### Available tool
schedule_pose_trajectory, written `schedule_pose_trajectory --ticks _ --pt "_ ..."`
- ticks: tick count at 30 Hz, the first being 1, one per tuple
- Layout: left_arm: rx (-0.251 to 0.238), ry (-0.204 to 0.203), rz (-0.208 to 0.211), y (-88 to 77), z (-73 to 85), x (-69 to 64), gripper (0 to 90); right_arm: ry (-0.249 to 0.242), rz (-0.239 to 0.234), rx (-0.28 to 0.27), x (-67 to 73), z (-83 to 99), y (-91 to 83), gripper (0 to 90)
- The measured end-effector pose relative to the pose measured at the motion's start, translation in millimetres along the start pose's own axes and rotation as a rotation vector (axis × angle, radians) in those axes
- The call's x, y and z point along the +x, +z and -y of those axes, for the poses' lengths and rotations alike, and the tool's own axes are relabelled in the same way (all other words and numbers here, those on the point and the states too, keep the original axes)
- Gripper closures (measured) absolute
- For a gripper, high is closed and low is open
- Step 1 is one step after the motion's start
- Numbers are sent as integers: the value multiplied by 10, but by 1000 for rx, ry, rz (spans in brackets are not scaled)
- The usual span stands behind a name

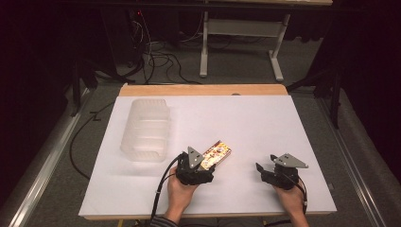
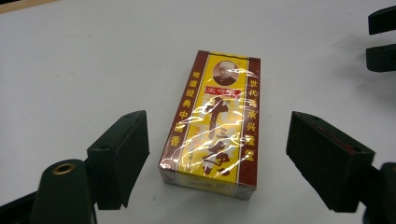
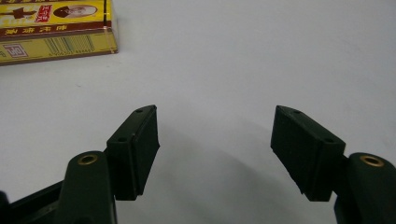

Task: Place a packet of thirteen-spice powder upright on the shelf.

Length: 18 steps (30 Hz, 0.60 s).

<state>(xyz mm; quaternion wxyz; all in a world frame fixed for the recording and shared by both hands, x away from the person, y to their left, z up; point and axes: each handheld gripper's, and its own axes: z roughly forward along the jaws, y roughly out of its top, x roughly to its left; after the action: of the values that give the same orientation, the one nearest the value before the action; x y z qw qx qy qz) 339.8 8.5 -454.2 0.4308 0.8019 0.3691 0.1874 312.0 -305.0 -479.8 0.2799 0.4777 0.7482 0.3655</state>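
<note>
A yellow and dark red box (image 1: 216, 153) wrapped in clear film lies flat on the white table. My left gripper (image 1: 204, 168) sits just behind its near end, open, with the box (image 2: 212, 123) between the two jaws and neither touching it. My left gripper (image 2: 217, 149) straddles the box's near half. My right gripper (image 1: 261, 171) rests near the front right of the table, open and holding nothing. In the right gripper view the box (image 3: 53, 30) lies at the top left, well ahead of my right gripper (image 3: 215, 137).
A translucent plastic bin (image 1: 146, 128) stands on the left part of the white table (image 1: 265, 118). The right gripper's black jaws (image 2: 382, 37) show at the far right of the left gripper view. Cables and a table frame lie on the floor beyond.
</note>
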Motion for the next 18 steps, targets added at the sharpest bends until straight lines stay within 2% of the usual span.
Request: schedule_pose_trajectory --ticks 7,8,11,18 --pt "44 9 -2 113 -79 -15 222 0 0 0 0 0 0 326" --pt "59 8 5 149 -106 -32 221 -4 2 -3 -2 0 -1 326" --pt "63 -1 25 191 -140 -57 221 1 0 5 0 -1 0 326" --pt "82 33 24 287 -240 -113 228 -1 -1 5 -3 -2 1 325"
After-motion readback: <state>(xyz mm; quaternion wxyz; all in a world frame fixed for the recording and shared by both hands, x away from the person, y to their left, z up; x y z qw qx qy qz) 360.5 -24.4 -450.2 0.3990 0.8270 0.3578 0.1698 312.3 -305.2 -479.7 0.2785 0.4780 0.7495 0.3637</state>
